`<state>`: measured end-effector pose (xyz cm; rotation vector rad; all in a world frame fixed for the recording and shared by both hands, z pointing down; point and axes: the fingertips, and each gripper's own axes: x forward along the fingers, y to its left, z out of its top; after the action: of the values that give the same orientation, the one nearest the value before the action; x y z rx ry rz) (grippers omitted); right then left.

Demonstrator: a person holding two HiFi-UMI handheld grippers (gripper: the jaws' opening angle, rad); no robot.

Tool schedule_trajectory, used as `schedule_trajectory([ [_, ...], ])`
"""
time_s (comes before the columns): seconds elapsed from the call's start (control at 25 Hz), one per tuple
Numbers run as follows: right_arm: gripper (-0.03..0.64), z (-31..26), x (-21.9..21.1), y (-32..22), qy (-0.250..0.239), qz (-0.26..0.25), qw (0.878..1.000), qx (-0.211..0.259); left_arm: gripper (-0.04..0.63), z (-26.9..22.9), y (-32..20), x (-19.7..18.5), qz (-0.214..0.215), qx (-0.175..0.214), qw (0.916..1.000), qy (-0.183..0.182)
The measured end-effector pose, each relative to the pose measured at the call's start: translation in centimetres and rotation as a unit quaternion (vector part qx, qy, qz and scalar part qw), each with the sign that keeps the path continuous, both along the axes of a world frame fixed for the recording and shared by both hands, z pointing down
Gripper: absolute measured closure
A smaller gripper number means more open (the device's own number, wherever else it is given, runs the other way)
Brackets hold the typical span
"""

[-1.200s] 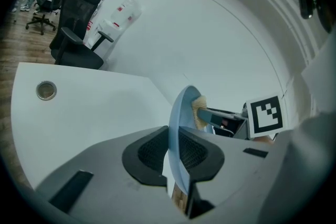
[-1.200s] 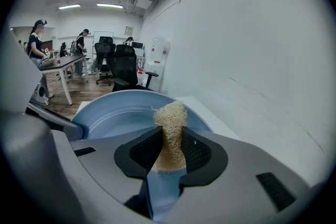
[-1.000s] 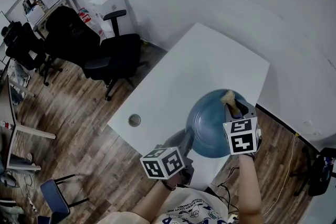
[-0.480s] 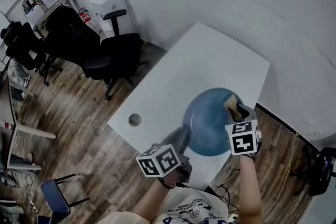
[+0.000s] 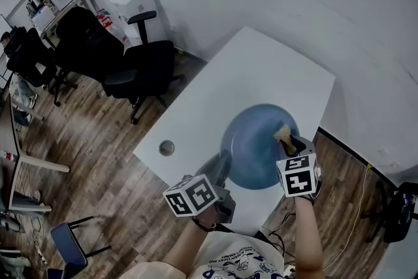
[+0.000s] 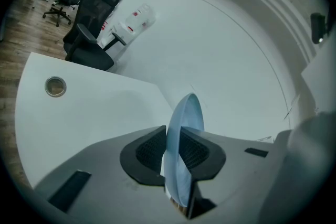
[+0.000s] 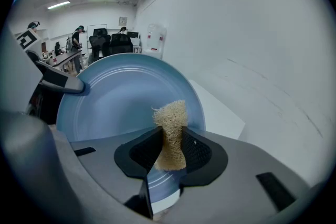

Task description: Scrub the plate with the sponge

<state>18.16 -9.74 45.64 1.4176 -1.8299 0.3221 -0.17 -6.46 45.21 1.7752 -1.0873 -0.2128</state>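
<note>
In the head view, a round blue plate is held over the near end of a white rectangular table by the left gripper at the plate's seven o'clock rim, and a tan fibrous sponge is carried at its three o'clock side by the right gripper. In the left gripper view, the jaws are clamped nearly together on the plate's thin rim, which is seen edge-on between them. In the right gripper view, the jaws are drawn partway in and pinched on the sponge, whose tuft is shown toward twelve o'clock before the plate's face.

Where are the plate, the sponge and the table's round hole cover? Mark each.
plate (image 5: 251, 147), head view, middle of its blue face.
sponge (image 7: 170, 120), right gripper view, its frayed upper half.
hole cover (image 6: 55, 86), left gripper view, its centre.
</note>
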Motion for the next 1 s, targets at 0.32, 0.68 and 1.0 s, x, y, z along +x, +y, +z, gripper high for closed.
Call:
schedule_trajectory([
  [0.32,0.506,1.0,-0.8,1.0,-0.009,-0.009,1.000,-0.014,0.534,0.1,-0.5,-0.8,-0.019,-0.006,0.9997,0.010],
  [0.68,0.506,2.1,-1.8,2.1,-0.026,-0.012,0.999,-0.031,0.529,-0.2,-1.1,-1.2,-0.029,-0.007,0.9994,0.015],
  [1.0,0.506,2.4,-3.2,2.6,-0.036,-0.025,0.998,-0.033,0.526,-0.3,-1.5,-1.8,-0.041,-0.006,0.9989,0.020],
])
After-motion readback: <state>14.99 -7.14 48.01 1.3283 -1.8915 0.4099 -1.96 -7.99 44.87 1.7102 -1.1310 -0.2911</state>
